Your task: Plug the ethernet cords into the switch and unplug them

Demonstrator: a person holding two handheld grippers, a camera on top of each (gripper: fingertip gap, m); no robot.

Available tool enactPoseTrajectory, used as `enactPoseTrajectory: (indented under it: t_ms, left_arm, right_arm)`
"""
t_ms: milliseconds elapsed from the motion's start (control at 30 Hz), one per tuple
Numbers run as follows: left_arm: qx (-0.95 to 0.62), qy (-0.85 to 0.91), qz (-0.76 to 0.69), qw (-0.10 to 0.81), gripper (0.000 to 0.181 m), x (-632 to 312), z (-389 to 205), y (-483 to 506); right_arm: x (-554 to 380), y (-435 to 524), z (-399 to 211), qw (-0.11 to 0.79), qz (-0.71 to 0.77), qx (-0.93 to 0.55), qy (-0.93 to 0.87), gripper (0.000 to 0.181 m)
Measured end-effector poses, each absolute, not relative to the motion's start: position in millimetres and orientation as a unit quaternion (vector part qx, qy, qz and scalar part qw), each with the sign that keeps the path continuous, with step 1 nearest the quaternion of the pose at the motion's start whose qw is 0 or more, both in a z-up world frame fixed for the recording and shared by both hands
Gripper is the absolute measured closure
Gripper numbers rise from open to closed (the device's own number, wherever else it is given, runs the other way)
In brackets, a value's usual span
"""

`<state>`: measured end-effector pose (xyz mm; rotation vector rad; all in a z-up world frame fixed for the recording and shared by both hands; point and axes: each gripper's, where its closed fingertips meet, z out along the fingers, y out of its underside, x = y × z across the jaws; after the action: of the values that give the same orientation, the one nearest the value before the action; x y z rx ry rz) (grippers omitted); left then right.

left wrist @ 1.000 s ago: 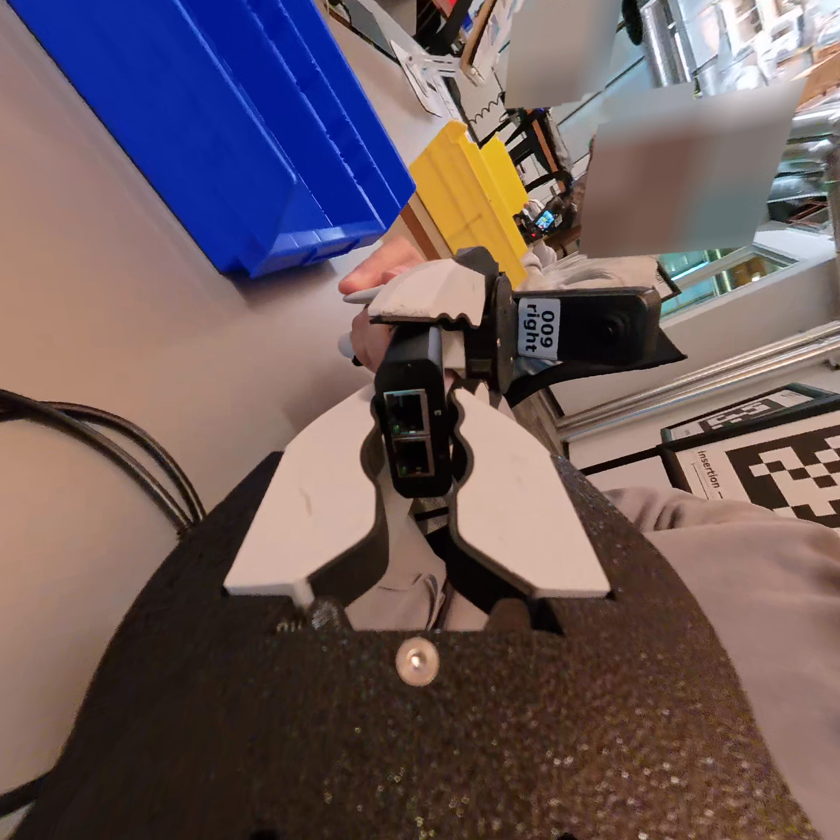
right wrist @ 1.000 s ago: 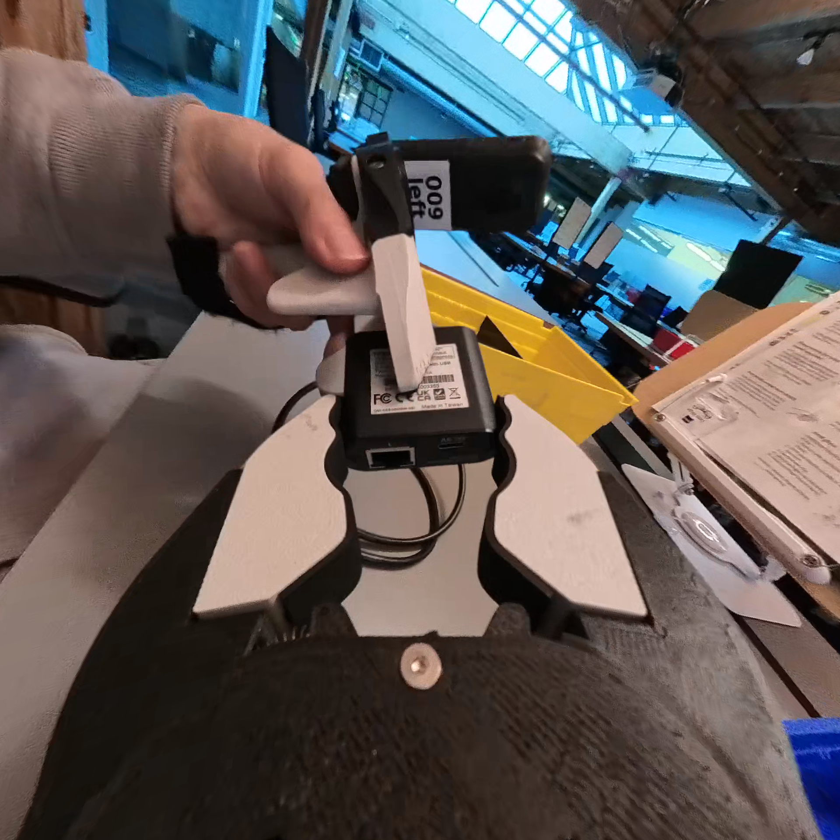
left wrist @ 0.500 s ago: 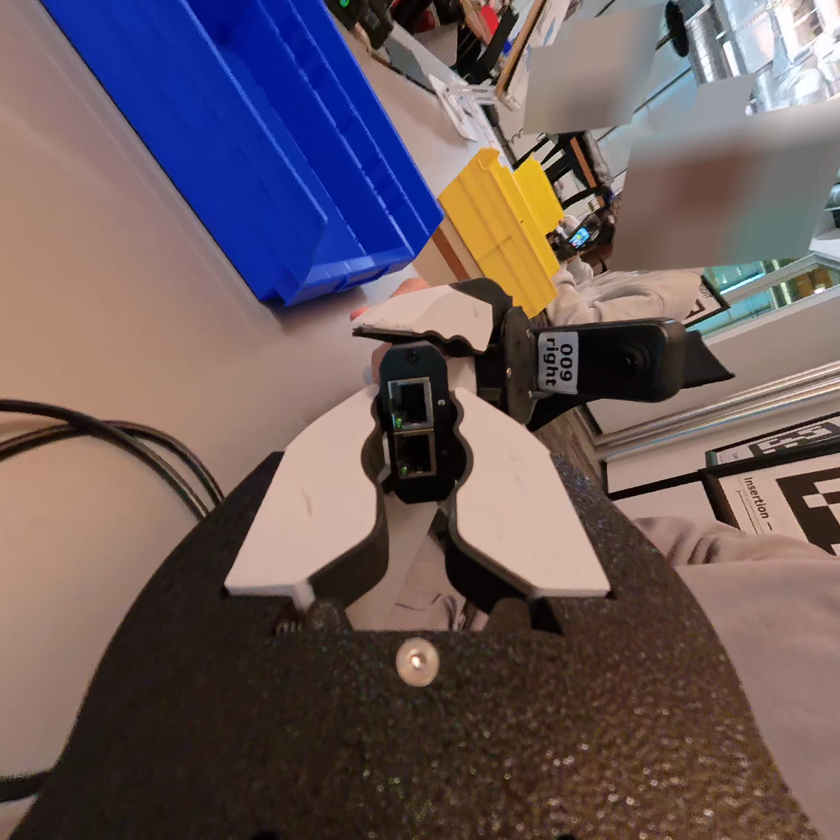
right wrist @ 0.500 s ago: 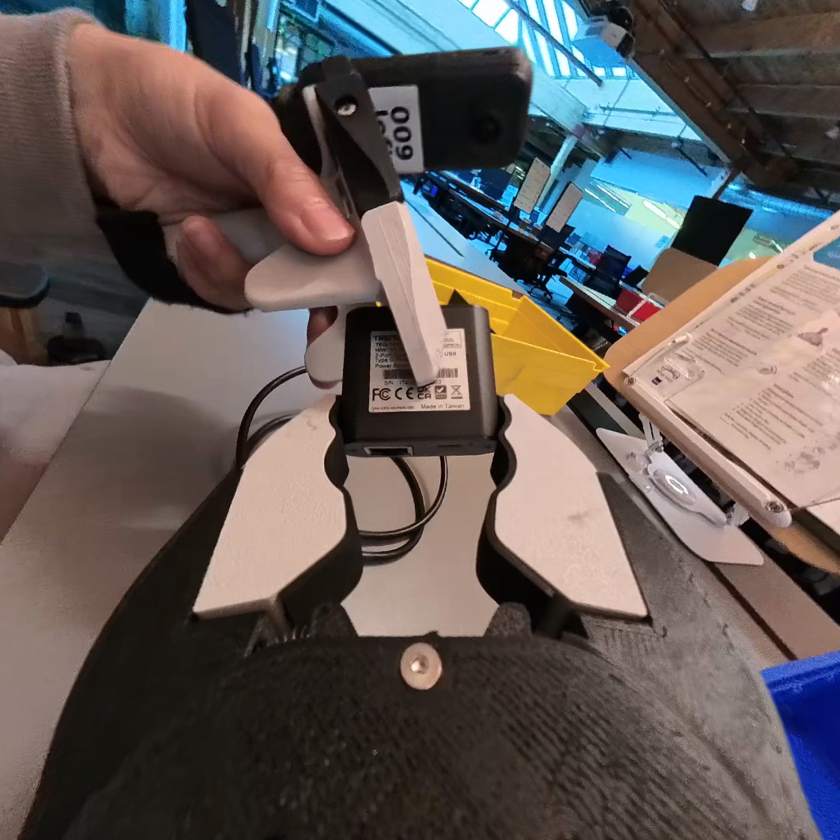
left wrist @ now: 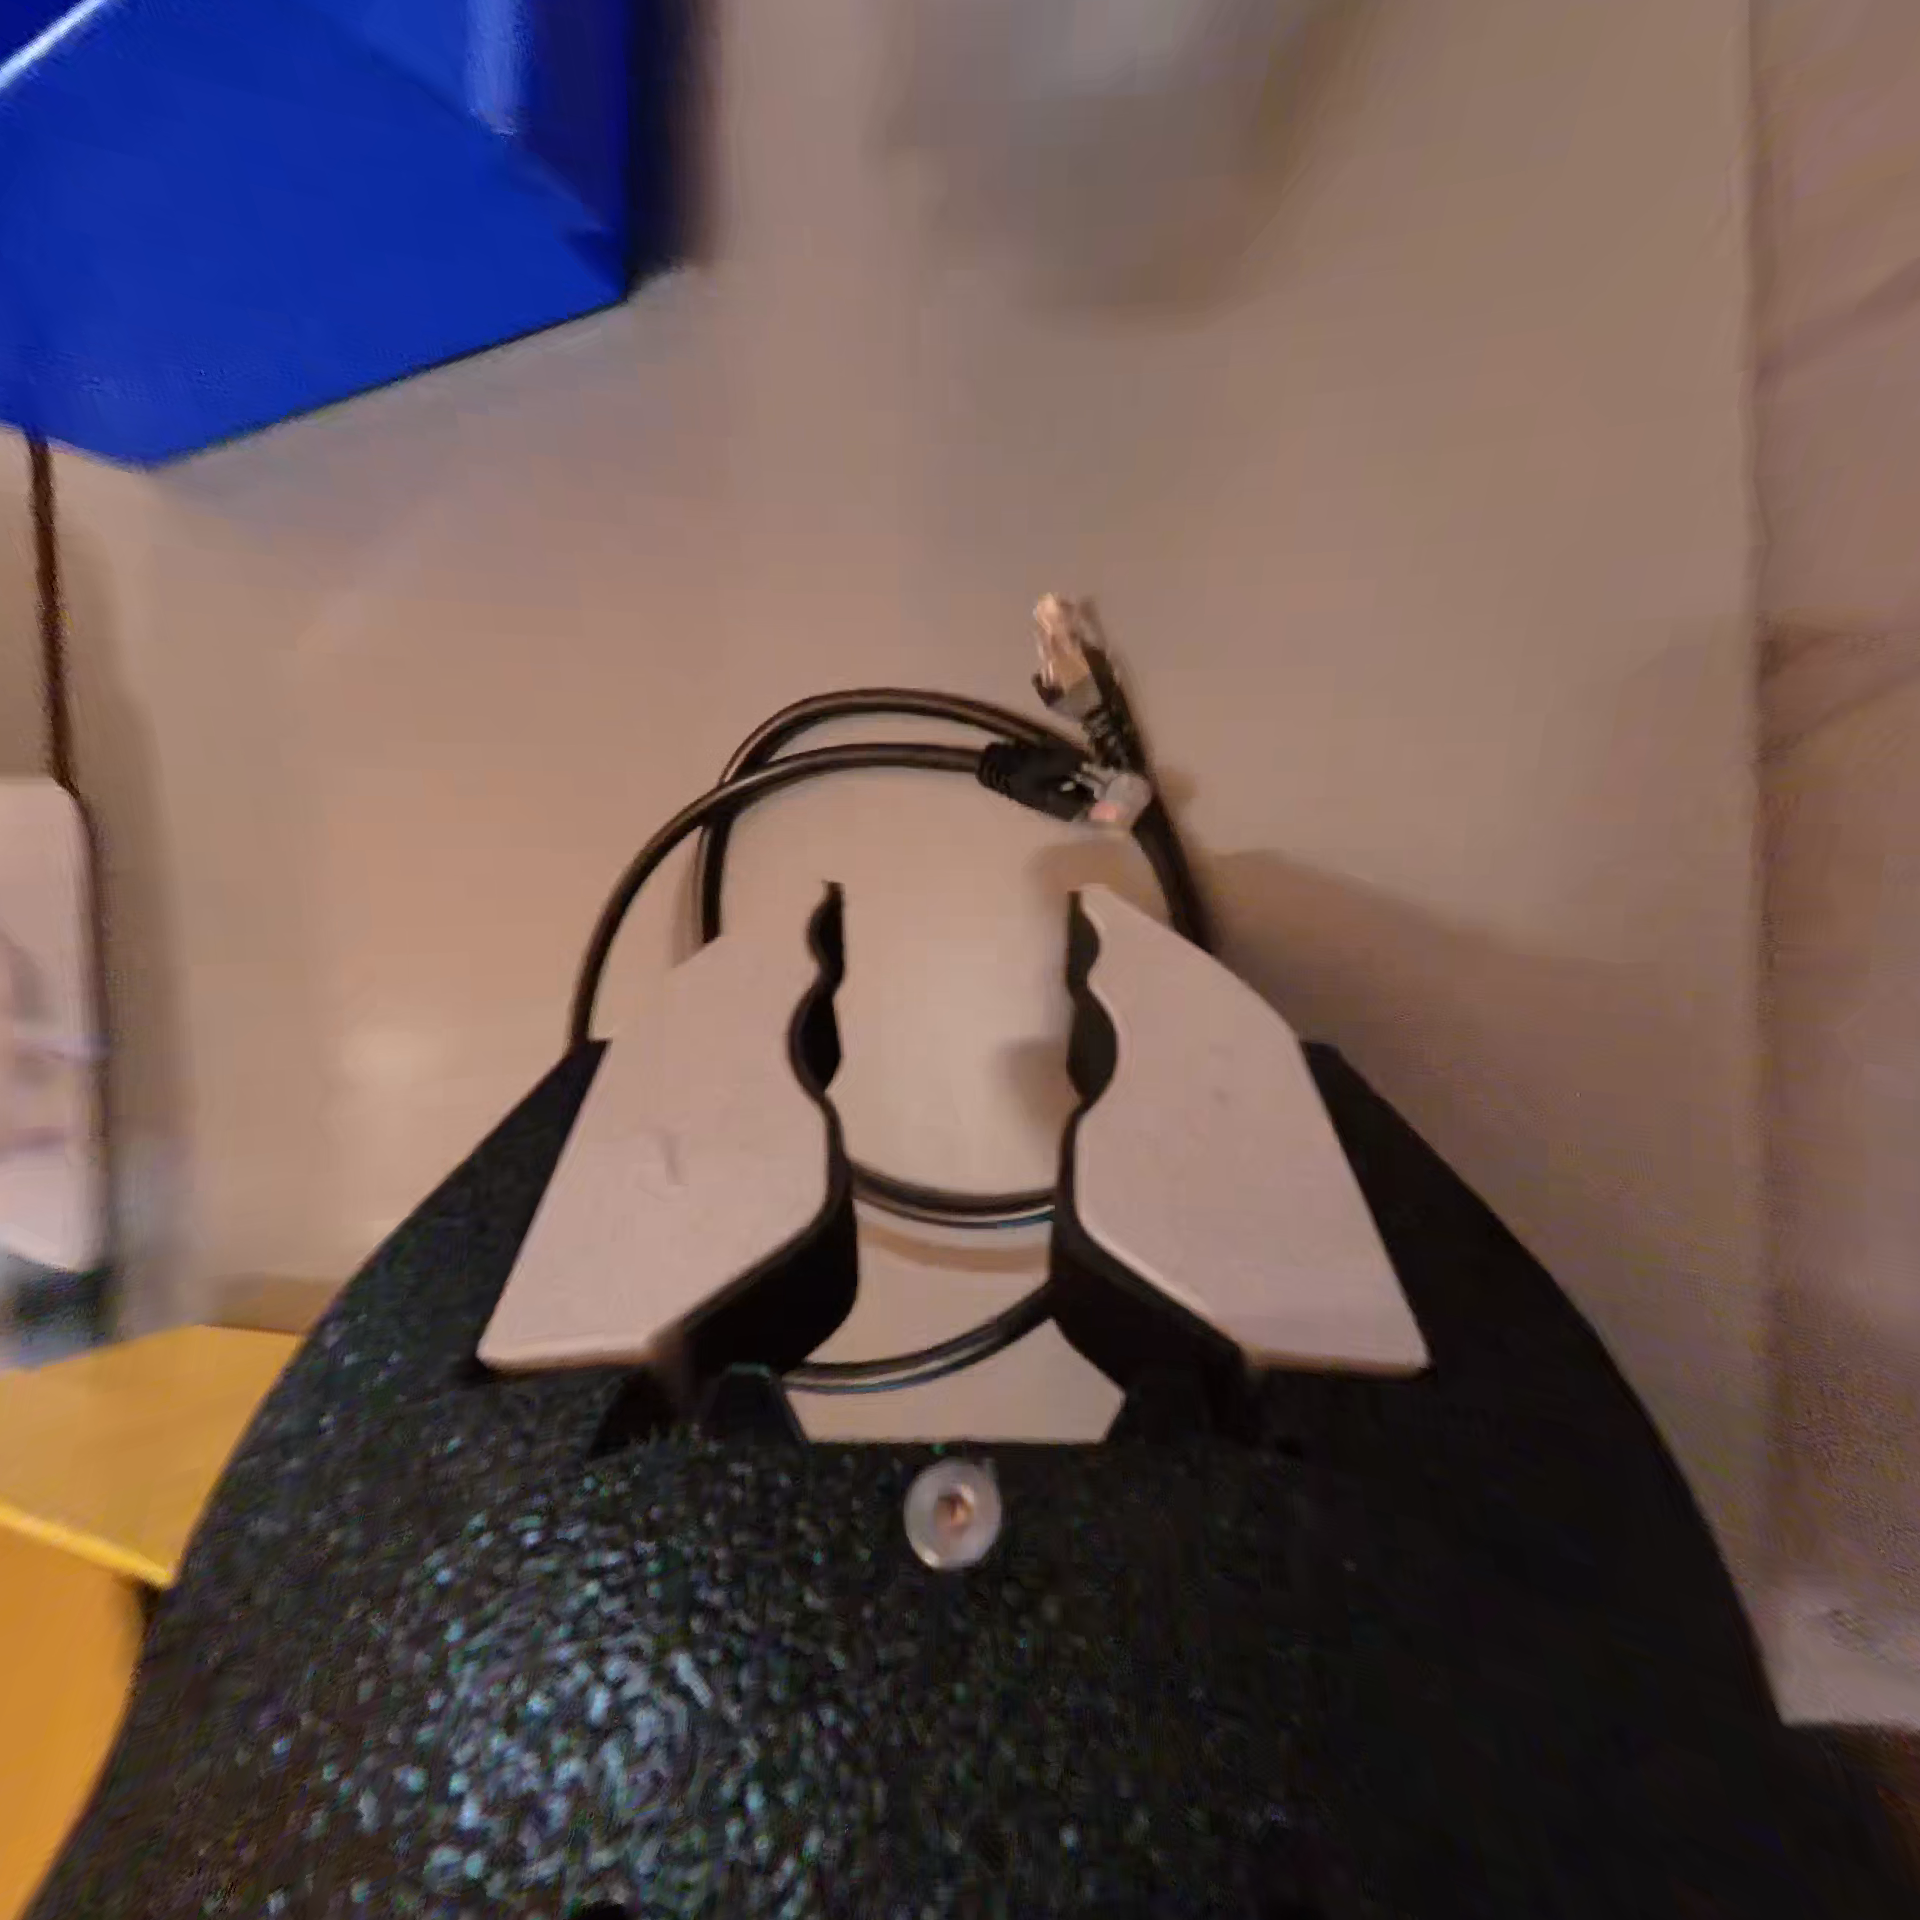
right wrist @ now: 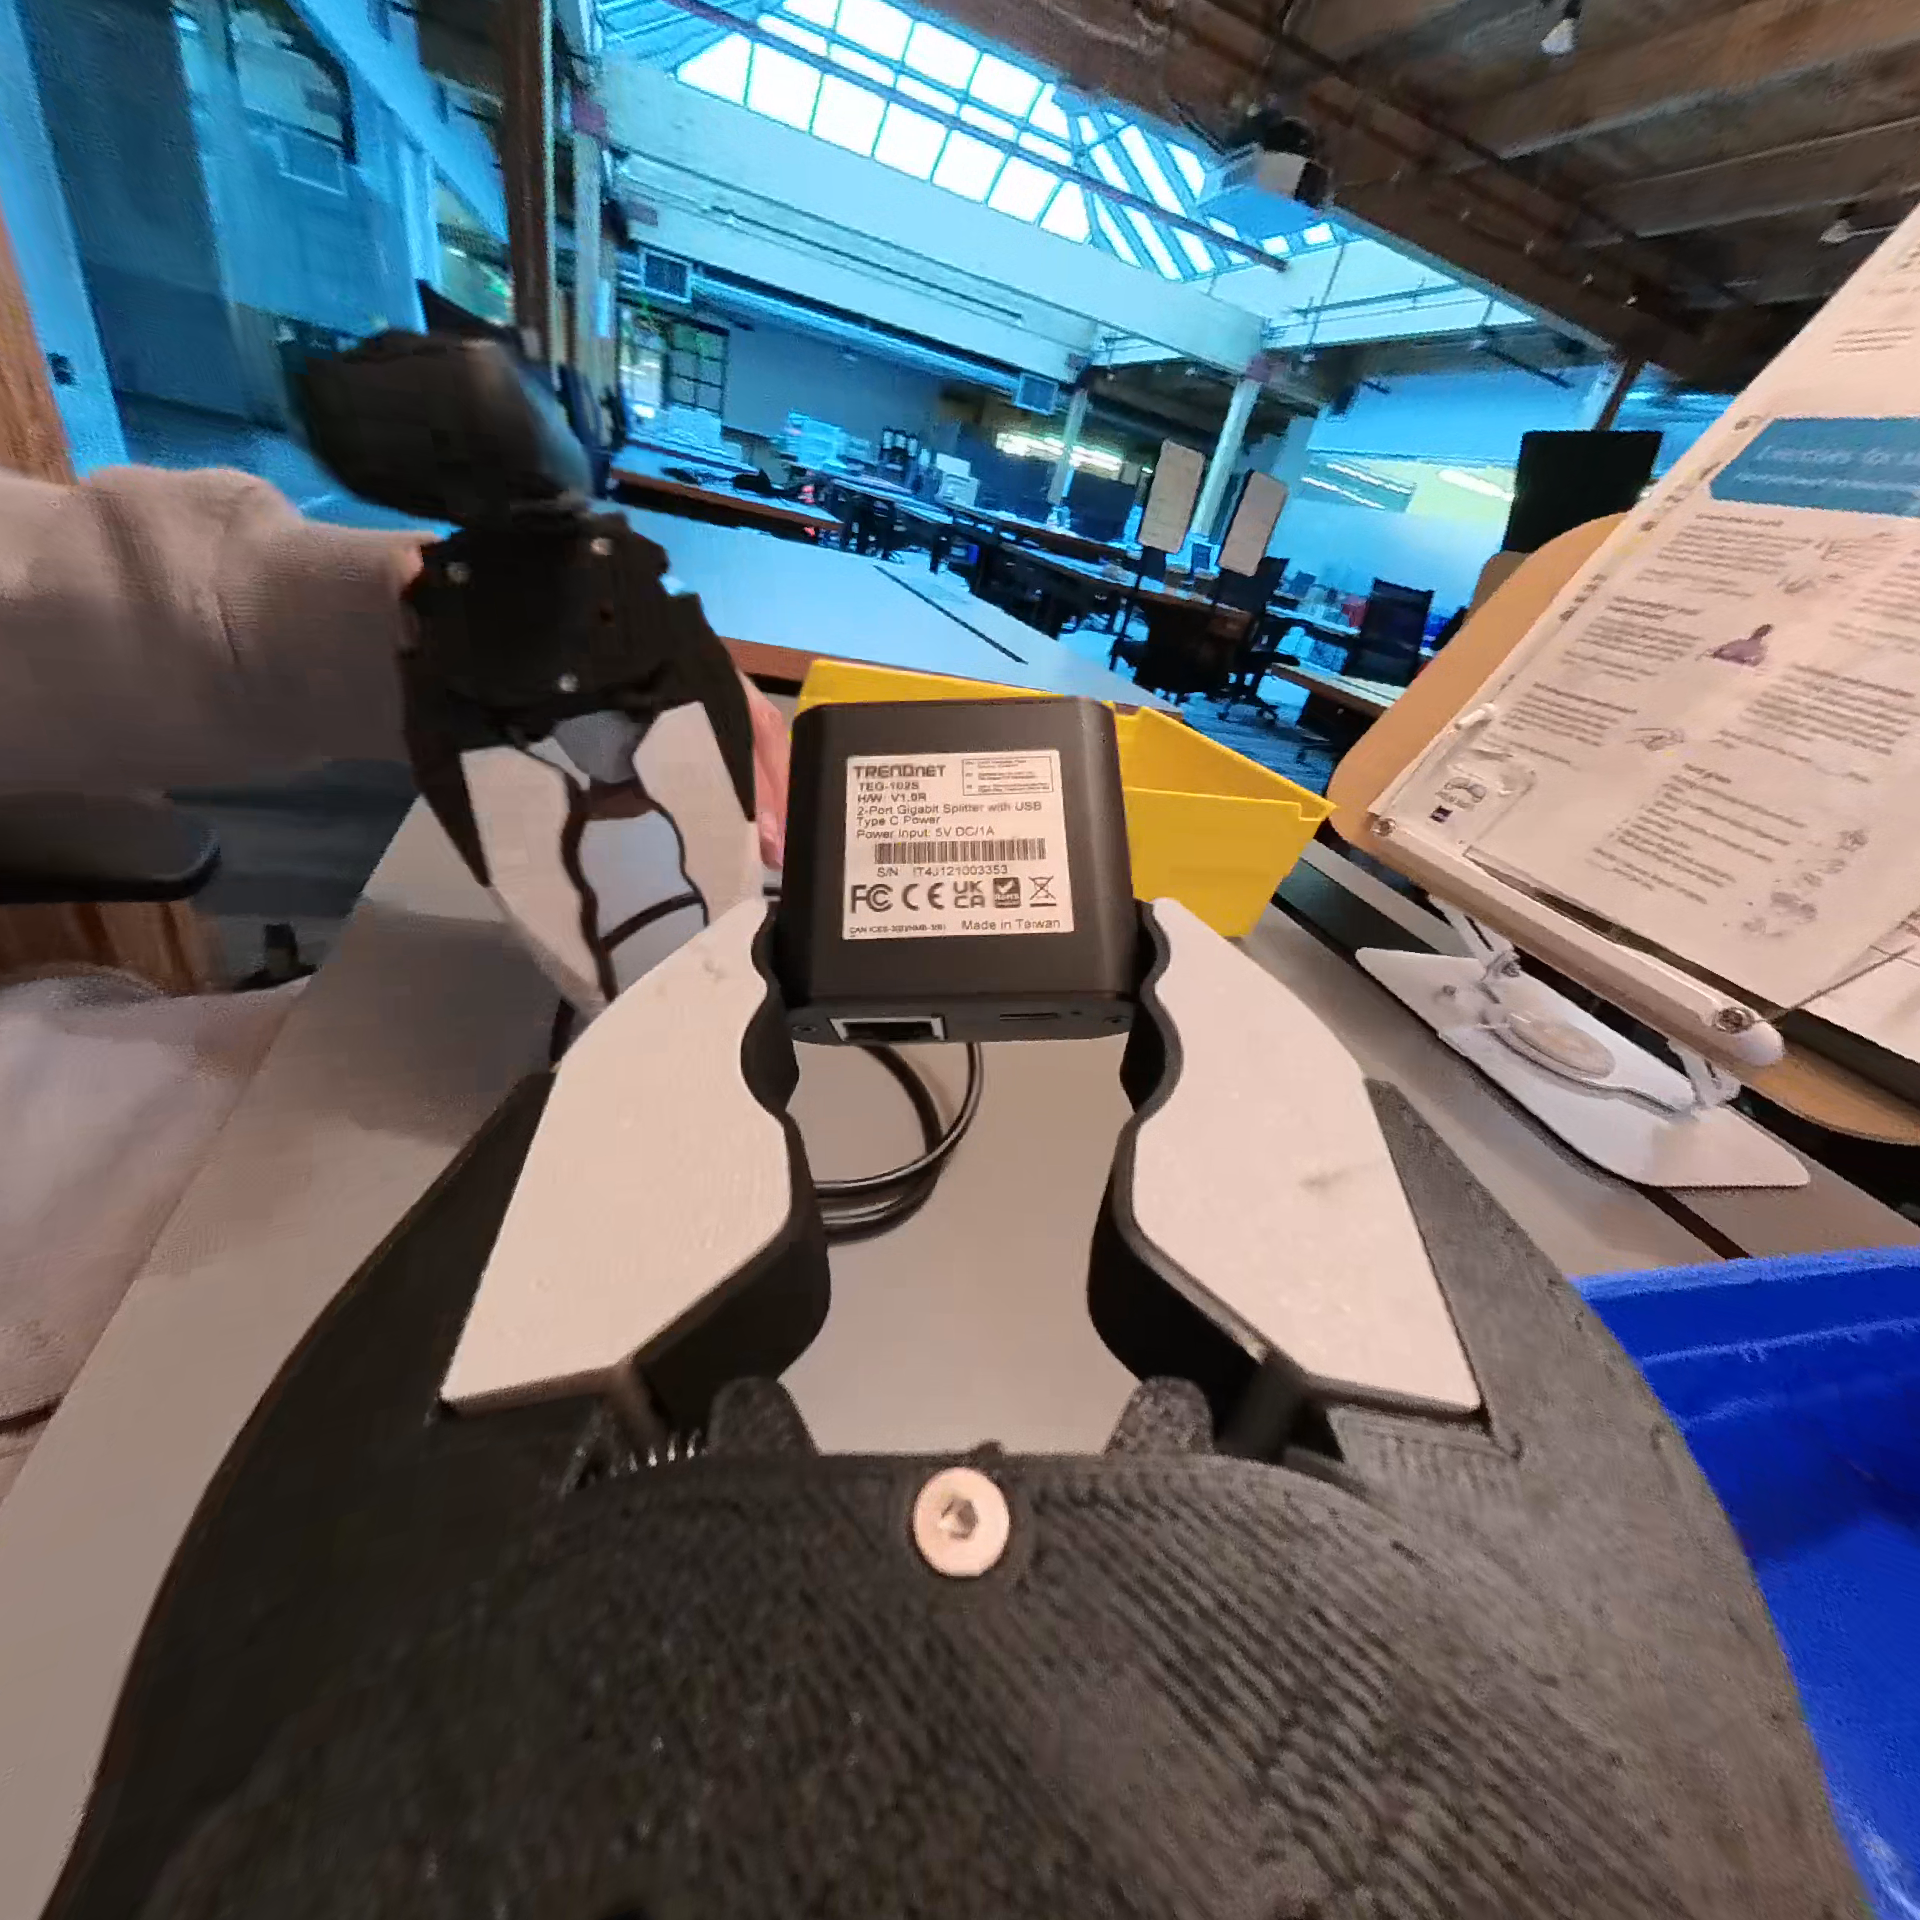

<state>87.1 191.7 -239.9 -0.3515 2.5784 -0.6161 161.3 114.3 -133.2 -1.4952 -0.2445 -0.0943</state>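
Observation:
My right gripper (right wrist: pixel 956 914) is shut on the small black switch (right wrist: pixel 956 831) and holds it above the table, label side up, with one port facing me. My left gripper (left wrist: pixel 956 904) is open and empty and points down at the coiled black ethernet cords (left wrist: pixel 883 727) on the table. Two cord plugs lie just beyond its right fingertip, one with a clear tip (left wrist: pixel 1060 639) and one with a black boot (left wrist: pixel 1034 774). The left gripper also shows in the right wrist view (right wrist: pixel 623 883), left of the switch and apart from it. Part of the cords (right wrist: pixel 914 1143) lies under the switch.
A blue bin (left wrist: pixel 260 208) and a yellow bin (left wrist: pixel 94 1455) stand on the left in the left wrist view. In the right wrist view the yellow bin (right wrist: pixel 1195 810) is behind the switch. A document stand (right wrist: pixel 1662 779) is on the right and the blue bin (right wrist: pixel 1787 1507) at the lower right.
My left gripper has let go of the switch, opened and swung away down toward the cords on the table. My right gripper still holds the switch.

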Motion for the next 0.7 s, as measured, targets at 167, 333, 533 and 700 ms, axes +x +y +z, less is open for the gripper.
enactPoseTrajectory:
  t_ms: [167,333,533,700]
  left_arm:
    - [0.011,0.965,-0.132,0.226,0.134,106,-252,182]
    - [0.065,0.983,-0.086,0.149,0.127,121,-270,171]
    - [0.045,0.992,-0.096,0.068,0.139,120,-287,152]
    - [-0.159,0.981,-0.099,0.052,0.164,134,-290,166]
  right_arm:
    - [170,109,-133,0.720,-0.066,-0.683,-0.108,0.119]
    - [176,95,-126,0.728,-0.068,-0.673,-0.108,0.119]
    - [188,78,-126,0.738,-0.070,-0.664,-0.093,0.119]
    - [193,64,-121,0.757,-0.063,-0.645,-0.081,0.119]
